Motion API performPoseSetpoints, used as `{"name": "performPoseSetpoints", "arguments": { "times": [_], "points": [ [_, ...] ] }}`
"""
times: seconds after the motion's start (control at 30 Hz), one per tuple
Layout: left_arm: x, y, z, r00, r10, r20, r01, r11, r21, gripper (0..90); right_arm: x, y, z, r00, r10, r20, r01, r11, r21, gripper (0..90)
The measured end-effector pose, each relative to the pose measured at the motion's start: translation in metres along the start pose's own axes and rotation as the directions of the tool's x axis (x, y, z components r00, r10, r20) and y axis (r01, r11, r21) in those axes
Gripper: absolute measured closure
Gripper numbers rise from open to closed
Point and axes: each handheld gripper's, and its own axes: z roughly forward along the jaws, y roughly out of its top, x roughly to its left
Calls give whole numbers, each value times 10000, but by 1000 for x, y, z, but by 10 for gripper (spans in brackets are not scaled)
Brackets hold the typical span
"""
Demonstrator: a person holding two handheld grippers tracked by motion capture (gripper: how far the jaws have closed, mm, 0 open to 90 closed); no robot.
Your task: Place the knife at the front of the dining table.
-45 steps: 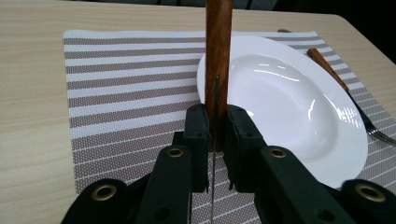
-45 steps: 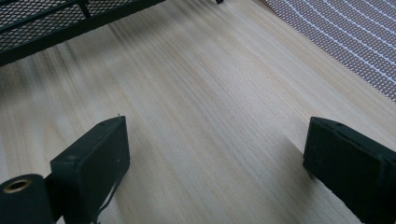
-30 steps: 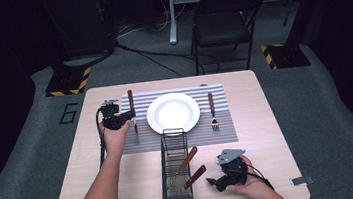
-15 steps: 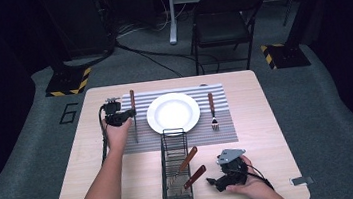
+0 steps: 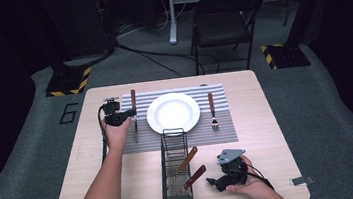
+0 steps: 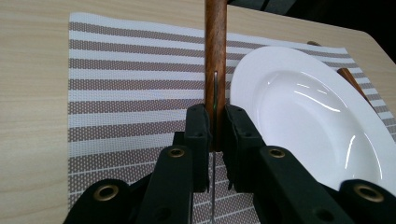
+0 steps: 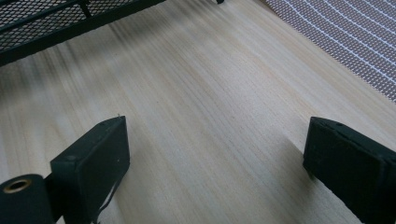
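My left gripper [image 5: 130,113] [image 6: 215,116] is shut on a knife [image 5: 133,100] [image 6: 215,46], gripping it where the brown wooden handle meets the blade. The handle points away from me and the thin blade runs back toward me. The knife is over the left part of the striped placemat [image 5: 221,132] [image 6: 126,88], just left of the white plate [image 5: 173,112] [image 6: 303,107]. Near the front right of the table my right gripper [image 5: 213,181] [image 7: 215,149] rests open, with bare wood between its jaws.
A fork [image 5: 212,110] with a wooden handle lies on the placemat right of the plate. A black wire rack [image 5: 166,181] stands at the table's front middle. Two wooden-handled utensils [image 5: 187,159] lean out of it. A dark chair [image 5: 221,24] stands beyond the far edge.
The left gripper and the knife have shifted only slightly beside the plate. The right hand has stayed where it was.
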Motion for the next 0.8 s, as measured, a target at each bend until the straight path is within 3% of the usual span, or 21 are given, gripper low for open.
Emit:
{"name": "performPoseSetpoints", "arguments": {
  "times": [0.17,0.27,0.47,0.8],
  "points": [
    [-3,3,-18,9997,221,-43,-222,9996,-161,808,0,0,0,10000,-1,-2,1,10000,4,63],
    [-4,3,-19,9999,130,-44,-131,9998,-133,807,0,0,0,10000,-2,0,2,10000,-5,63],
    [1,-2,-2,9998,-114,-144,119,9991,396,808,0,0,0,10000,-18,6,18,10000,10,62],
    [12,-6,14,9986,-433,-301,448,9977,511,804,0,0,0,10000,-17,-28,17,10000,-9,63]
  ]
}}
